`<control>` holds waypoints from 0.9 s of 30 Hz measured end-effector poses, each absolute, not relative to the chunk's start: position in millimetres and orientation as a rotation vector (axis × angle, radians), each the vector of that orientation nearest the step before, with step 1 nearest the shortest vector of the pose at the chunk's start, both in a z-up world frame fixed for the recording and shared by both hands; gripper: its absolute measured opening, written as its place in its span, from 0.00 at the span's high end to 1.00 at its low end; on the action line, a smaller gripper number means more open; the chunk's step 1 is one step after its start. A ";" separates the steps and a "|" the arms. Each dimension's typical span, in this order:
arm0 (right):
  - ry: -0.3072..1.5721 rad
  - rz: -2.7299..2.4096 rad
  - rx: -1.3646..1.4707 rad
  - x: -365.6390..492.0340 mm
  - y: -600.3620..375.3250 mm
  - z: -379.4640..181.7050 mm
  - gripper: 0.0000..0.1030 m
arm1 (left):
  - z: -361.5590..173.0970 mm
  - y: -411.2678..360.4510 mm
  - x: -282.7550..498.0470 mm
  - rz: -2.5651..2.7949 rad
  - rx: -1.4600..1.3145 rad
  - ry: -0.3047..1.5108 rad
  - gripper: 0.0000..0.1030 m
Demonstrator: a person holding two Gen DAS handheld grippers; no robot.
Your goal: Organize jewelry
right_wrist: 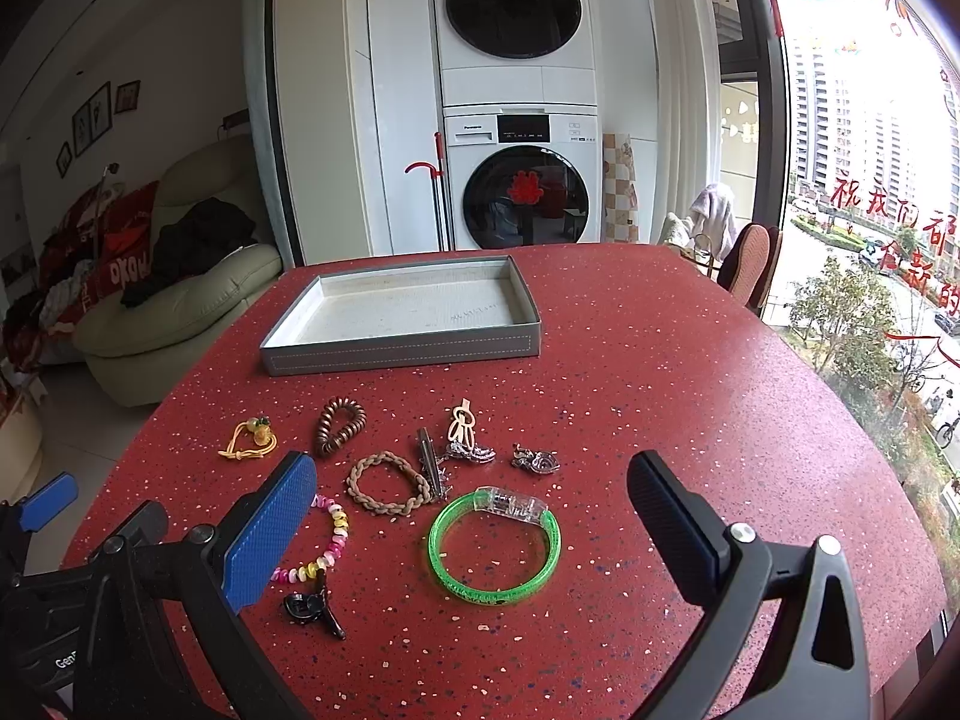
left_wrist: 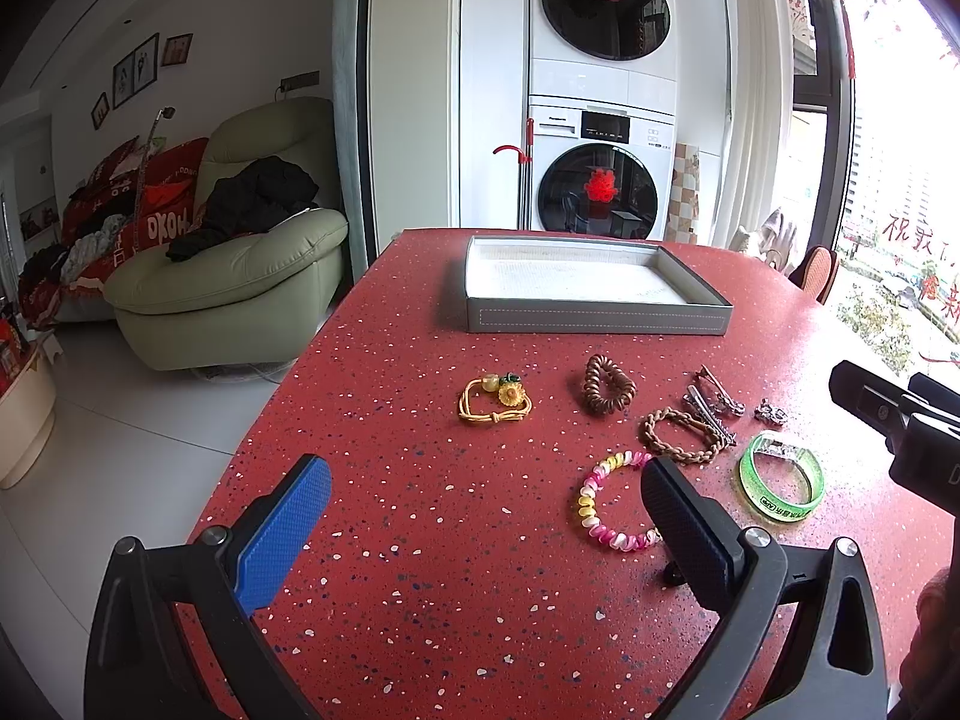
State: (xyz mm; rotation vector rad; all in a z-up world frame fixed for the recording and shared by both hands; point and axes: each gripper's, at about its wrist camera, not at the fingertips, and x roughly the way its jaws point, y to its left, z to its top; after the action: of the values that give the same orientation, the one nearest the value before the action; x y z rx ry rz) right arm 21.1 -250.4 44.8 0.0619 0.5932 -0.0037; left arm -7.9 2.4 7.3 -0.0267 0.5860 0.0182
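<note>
Jewelry lies on a red speckled table in front of an empty grey tray. There is a yellow sunflower tie, a brown coil tie, a braided brown band, silver clips, a pink-yellow bead bracelet, a green bangle and a dark clip. My left gripper is open above the table, left of the beads. My right gripper is open above the green bangle.
A green armchair stands left of the table. Stacked washing machines stand behind it. A window and a chair back are on the right. The table's left edge curves close to my left gripper.
</note>
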 end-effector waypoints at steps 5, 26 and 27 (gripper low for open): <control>0.593 -0.002 0.063 20.8 -250.5 44.7 0.00 | 7.4 2.3 -7.9 0.019 -0.027 0.586 0.00; 0.595 0.002 0.070 20.5 -249.8 44.0 0.00 | 4.7 0.0 -6.7 0.015 -0.019 0.592 0.00; 0.595 0.002 0.070 20.6 -249.9 44.0 0.00 | 4.3 -0.1 -6.8 0.015 -0.018 0.593 0.00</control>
State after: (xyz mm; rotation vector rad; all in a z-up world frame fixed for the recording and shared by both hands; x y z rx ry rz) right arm 20.6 -249.9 44.0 0.0697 0.5954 0.0019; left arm -6.8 -0.1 4.3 -0.0185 0.5928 0.0146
